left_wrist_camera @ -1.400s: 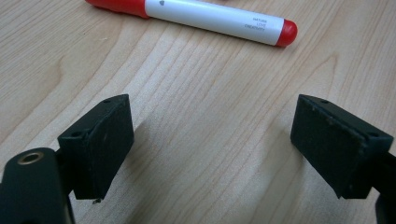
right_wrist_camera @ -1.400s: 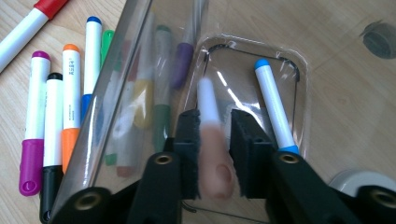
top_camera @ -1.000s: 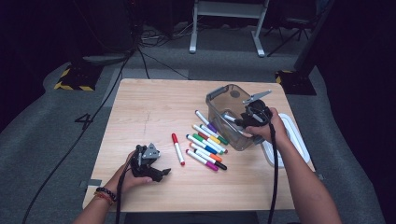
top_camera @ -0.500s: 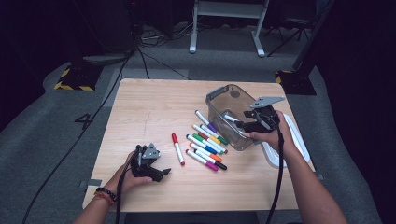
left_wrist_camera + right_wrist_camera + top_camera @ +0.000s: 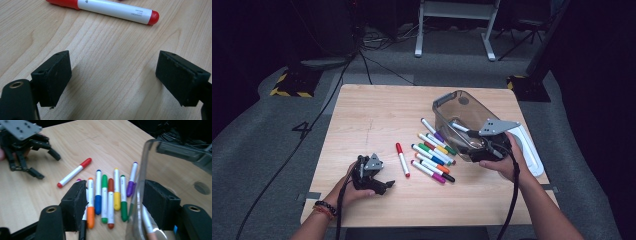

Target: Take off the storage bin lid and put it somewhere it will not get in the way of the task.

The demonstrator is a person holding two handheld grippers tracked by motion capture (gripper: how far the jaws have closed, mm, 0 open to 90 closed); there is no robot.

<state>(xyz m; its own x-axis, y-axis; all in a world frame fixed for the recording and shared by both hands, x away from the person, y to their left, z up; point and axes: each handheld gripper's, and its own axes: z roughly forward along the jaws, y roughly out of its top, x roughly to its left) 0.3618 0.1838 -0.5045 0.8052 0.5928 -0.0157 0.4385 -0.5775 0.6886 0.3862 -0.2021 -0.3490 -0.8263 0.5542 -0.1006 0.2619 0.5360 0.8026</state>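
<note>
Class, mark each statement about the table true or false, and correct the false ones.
1. The red marker lies apart from the other markers. True.
2. The bin stands on the left half of the table. False: it stands on the right half.
3. The left gripper holds the red marker. False: its jaws are empty, and the marker lies beyond them.
4. One pen lies inside the bin. True.
</note>
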